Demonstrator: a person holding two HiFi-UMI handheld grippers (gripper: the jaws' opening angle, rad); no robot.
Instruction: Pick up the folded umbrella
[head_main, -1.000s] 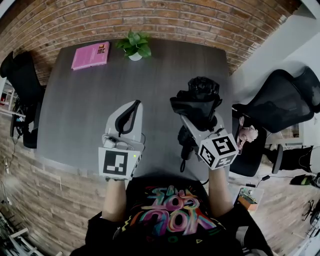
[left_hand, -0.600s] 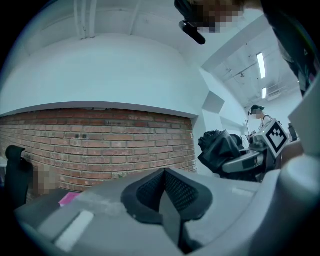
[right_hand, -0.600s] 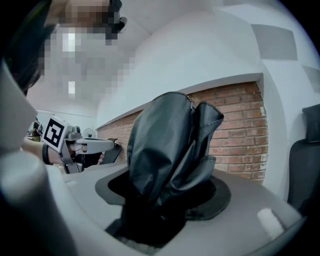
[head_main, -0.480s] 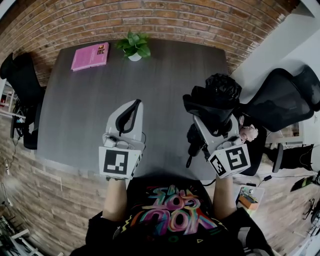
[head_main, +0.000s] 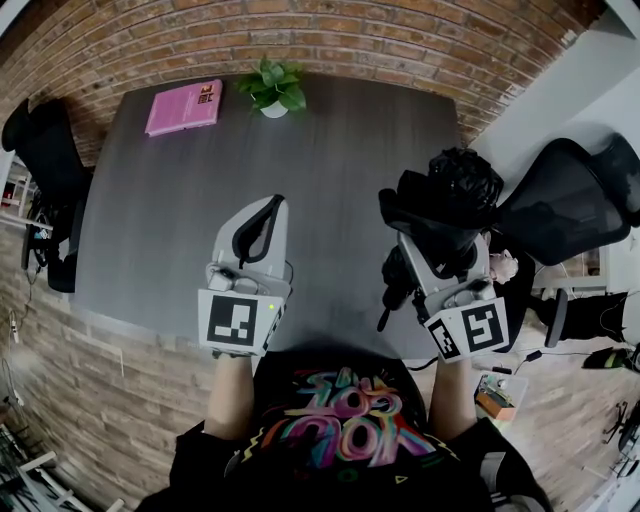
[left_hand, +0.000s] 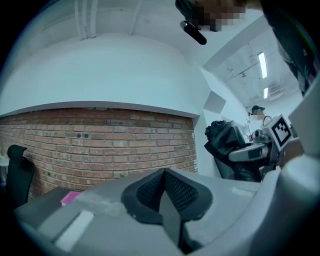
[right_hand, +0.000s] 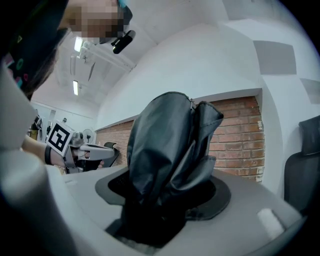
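Observation:
The folded black umbrella (head_main: 440, 205) is lifted off the grey table (head_main: 160, 200), upright between the jaws of my right gripper (head_main: 440, 240), which is shut on it. Its handle and strap (head_main: 392, 285) hang below the jaws. In the right gripper view the umbrella's bunched fabric (right_hand: 167, 150) fills the gap between the pads. From the left gripper view, the umbrella (left_hand: 227, 145) shows at the right, clamped in the other gripper. My left gripper (head_main: 262, 222) hovers over the table's near part, jaws together with nothing between them (left_hand: 162, 192).
A pink book (head_main: 183, 106) lies at the table's far left and a small potted plant (head_main: 272, 88) at the far edge. Black office chairs stand at the right (head_main: 565, 200) and at the left (head_main: 35, 150). A brick wall (head_main: 330, 35) runs behind.
My right gripper has risen and shifted to the right with the umbrella, rolling a little. The left gripper has stayed where it was.

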